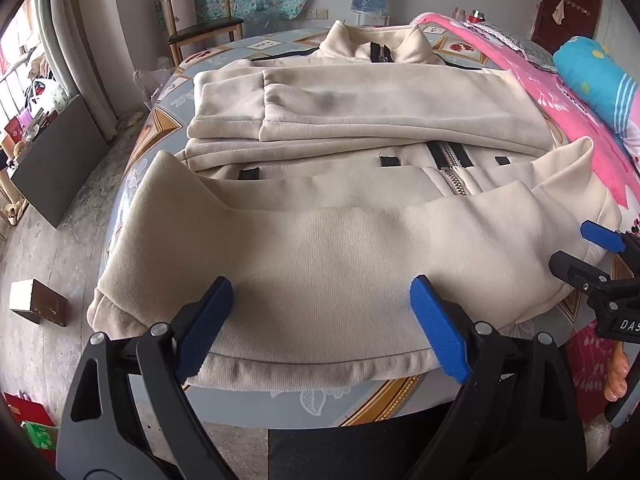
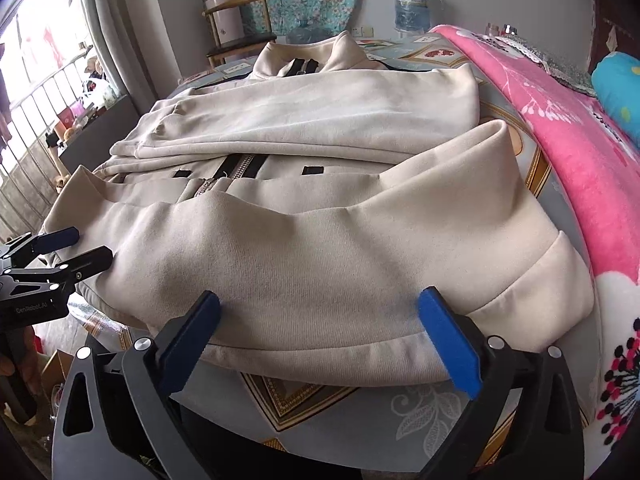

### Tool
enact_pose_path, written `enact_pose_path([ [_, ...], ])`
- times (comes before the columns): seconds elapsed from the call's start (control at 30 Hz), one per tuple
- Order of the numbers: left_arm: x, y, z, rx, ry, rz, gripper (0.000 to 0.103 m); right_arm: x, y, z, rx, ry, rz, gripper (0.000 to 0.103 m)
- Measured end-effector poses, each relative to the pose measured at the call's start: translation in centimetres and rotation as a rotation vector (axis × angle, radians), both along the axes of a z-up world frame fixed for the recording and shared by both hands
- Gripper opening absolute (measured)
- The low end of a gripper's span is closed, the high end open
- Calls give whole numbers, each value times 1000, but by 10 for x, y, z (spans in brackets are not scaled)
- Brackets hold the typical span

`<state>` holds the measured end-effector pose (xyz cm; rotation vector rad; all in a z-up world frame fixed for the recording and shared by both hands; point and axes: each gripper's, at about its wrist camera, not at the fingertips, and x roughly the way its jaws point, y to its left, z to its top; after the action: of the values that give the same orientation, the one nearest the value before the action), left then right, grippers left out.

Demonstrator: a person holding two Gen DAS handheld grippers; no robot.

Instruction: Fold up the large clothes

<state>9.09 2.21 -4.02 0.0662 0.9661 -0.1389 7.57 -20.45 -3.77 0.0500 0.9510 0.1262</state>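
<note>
Both wide-open grippers, left gripper [image 1: 322,328] and right gripper [image 2: 320,336], are hovering over the folded-up hem of the cream zip jacket [image 1: 360,248], risking the fold slumping back unpinned

The left gripper [image 1: 322,328] is showing two black plastic arms with triangular cut-outs, each carrying round silver screws, and ending in blue ribbed pads [image 1: 438,328]. The right gripper [image 2: 320,338] is looking the same: dark grey-black arms, silver screw heads near the finger roots, blue pads [image 2: 448,344] with a toothed inner edge. Seen from the left wrist camera, the right gripper is showing white lettering "DA9" on its black body, and bare skin of the hand [image 1: 618,376] is peeking out just below it. Seen from the right wrist camera, the left gripper is wearing white "GenRobot.AI" lettering on its side.
</note>
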Motion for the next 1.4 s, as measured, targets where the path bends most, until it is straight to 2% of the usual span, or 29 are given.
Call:
enact_pose_path([
  [0.17,1,1,-1,5,11,-4,90,1,0,0,-1,3,-6,97],
  [0.23,3,0,-3,13,27,-7,95,1,0,0,-3,6,-4,97],
  [0.43,5,-1,-3,27,51,-15,95,3,-2,1,10,17,0,97],
  [1.4,6,-2,-3,42,67,-32,95,6,0,1,-3,53,4,97],
])
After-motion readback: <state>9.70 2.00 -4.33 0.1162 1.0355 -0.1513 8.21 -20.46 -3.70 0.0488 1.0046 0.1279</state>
